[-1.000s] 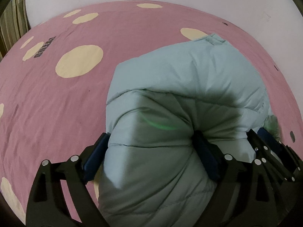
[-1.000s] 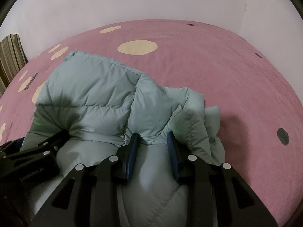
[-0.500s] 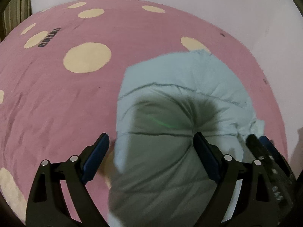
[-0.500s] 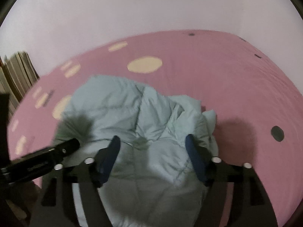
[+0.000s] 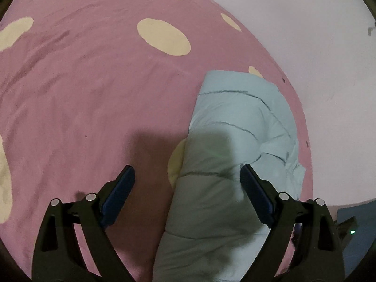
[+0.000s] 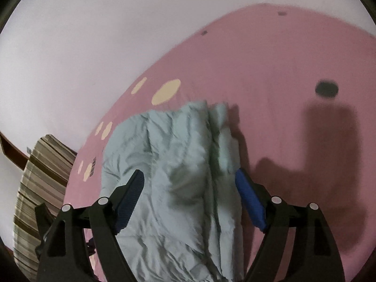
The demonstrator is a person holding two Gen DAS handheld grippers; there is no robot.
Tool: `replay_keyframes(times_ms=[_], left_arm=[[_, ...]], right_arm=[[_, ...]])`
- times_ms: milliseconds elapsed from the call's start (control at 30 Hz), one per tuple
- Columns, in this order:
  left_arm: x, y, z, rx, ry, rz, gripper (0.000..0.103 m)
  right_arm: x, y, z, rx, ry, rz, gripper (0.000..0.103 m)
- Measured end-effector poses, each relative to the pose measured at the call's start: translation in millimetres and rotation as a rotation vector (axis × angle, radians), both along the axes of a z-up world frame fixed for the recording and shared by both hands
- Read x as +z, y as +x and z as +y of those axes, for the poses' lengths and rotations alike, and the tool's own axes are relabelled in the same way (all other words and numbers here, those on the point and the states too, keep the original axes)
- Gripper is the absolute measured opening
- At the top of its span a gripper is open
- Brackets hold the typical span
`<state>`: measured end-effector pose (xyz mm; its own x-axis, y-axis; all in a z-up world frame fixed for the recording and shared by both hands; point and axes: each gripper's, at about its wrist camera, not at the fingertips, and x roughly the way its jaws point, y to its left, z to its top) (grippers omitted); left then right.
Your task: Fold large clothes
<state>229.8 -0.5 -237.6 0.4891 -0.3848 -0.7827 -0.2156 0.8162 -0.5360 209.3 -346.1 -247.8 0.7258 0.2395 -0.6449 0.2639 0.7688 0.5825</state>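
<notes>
A pale blue-green quilted puffer jacket (image 5: 237,141) lies folded into a long bundle on the pink bed cover (image 5: 94,82). My left gripper (image 5: 188,188) is open and empty, held above the bundle's left edge. In the right wrist view the same jacket (image 6: 178,164) lies under my right gripper (image 6: 190,185), which is open and empty, with its jaws spread wider than the bundle. Neither gripper touches the cloth.
The pink cover has cream dots (image 5: 163,36) and dark dots (image 6: 326,88). A white wall (image 6: 94,35) runs behind the bed. A striped pillow or cushion (image 6: 40,188) sits at the left. A dark object with a green light (image 5: 351,231) lies off the bed at the right.
Both grippers let go of the jacket, opened wide and lifted away. The left view swung left, the right view tilted; the jacket now lies on the bed.
</notes>
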Motion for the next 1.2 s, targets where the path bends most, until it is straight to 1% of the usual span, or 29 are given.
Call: replay_keyframes(times_ms=[67, 133, 267, 467, 633, 667, 733, 767, 800, 833, 867, 933, 1100, 1200], left_arm=[[-1.8, -1.4, -0.9, 0.006, -0.010, -0.012, 0.091], [-3.8, -0.6, -4.2, -0.016, -0.026, -0.017, 0.091], [-9.6, 1.0, -8.6, -0.027, -0.047, -0.019, 0.091], [-17.5, 5.5, -12.3, -0.035, -0.094, -0.018, 0.091], [-21.2, 6.6, -18.9, -0.047, -0.089, -0.024, 0.091], [-21.5, 6.4, -19.7, -0.045, -0.087, -0.027, 0.088], [-21.1, 2.1, -19.6, -0.043, -0.097, -0.032, 0.082], [-20.8, 1.1, -20.4, -0.048, -0.103, -0.036, 0.076], [-20.8, -1.8, -20.4, -0.057, -0.118, -0.038, 0.065], [-24.1, -1.8, -21.1, -0.062, -0.158, -0.027, 0.064], [-24.9, -1.4, -20.8, -0.055, -0.163, -0.023, 0.062], [-23.6, -3.3, -19.9, -0.059, -0.159, -0.030, 0.058], [-14.3, -8.8, -23.9, -0.076, -0.121, -0.054, 0.046], [-7.7, -7.9, -25.1, -0.084, -0.102, -0.068, 0.041]], right_arm=[[-9.9, -1.0, 0.9, -0.003, 0.019, 0.020, 0.079], [-19.7, -1.8, 3.4, -0.003, 0.033, 0.039, 0.079], [-33.8, -3.2, 6.1, -0.009, 0.074, 0.045, 0.079], [-39.3, -3.1, 6.9, 0.008, 0.095, 0.033, 0.080], [-44.1, 0.8, 8.2, 0.025, 0.105, 0.026, 0.078], [-45.3, 0.4, 5.8, 0.027, 0.109, 0.024, 0.076], [-47.1, 1.0, 4.7, 0.035, 0.126, 0.020, 0.063], [-47.8, -1.2, 3.0, 0.037, 0.141, 0.018, 0.061], [-50.4, -2.1, 3.0, 0.038, 0.152, 0.017, 0.057], [-52.4, -3.7, 2.3, 0.039, 0.154, 0.015, 0.054], [-53.6, -4.4, 1.9, 0.039, 0.161, 0.011, 0.051], [-56.9, -5.7, 0.5, 0.045, 0.196, -0.001, 0.043], [-59.8, -9.2, -0.9, 0.048, 0.211, -0.023, 0.034], [-55.2, -10.0, 2.9, 0.051, 0.185, -0.037, 0.031]])
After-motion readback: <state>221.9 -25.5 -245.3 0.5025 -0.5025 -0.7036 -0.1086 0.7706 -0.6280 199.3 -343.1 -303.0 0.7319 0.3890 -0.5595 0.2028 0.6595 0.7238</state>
